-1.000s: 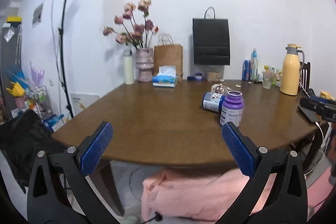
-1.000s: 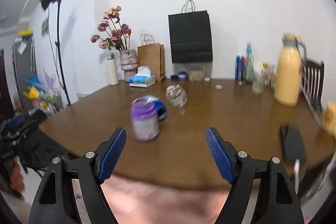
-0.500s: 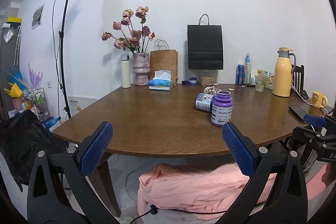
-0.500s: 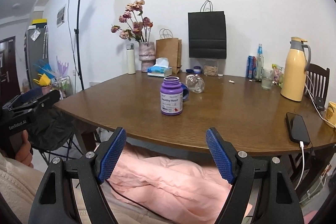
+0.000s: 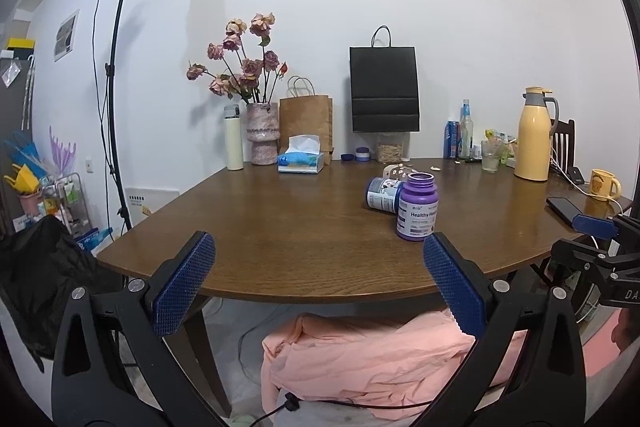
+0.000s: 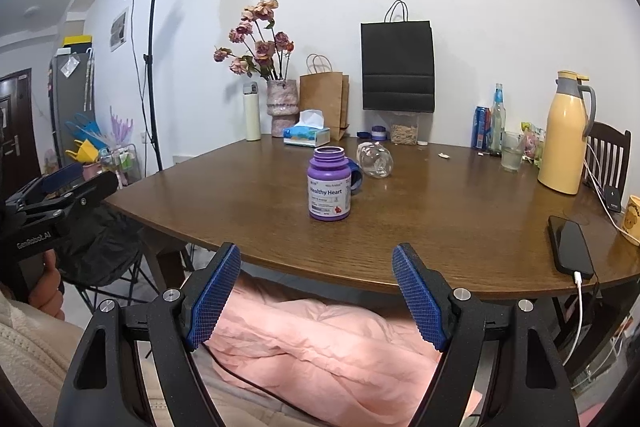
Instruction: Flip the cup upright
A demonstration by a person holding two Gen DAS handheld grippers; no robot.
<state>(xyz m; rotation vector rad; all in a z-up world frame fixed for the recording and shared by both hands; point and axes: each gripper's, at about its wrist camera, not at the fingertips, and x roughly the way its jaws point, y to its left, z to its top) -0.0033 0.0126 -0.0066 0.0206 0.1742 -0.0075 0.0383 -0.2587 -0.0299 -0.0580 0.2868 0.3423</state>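
Purple bottle (image 6: 329, 188) upright on table (image 6: 440, 219), clear cup (image 6: 375, 159) on side, 2 tools parted

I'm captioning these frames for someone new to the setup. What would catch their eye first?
The upright purple plastic supplement bottle stands out, lidless near the front of the brown wooden table; behind it a blue-labelled bottle and a clear glass cup lie on their sides. Both blue-padded grippers, left and right, hang open and empty off the table's near edge. At the wall, a black paper bag dominates.
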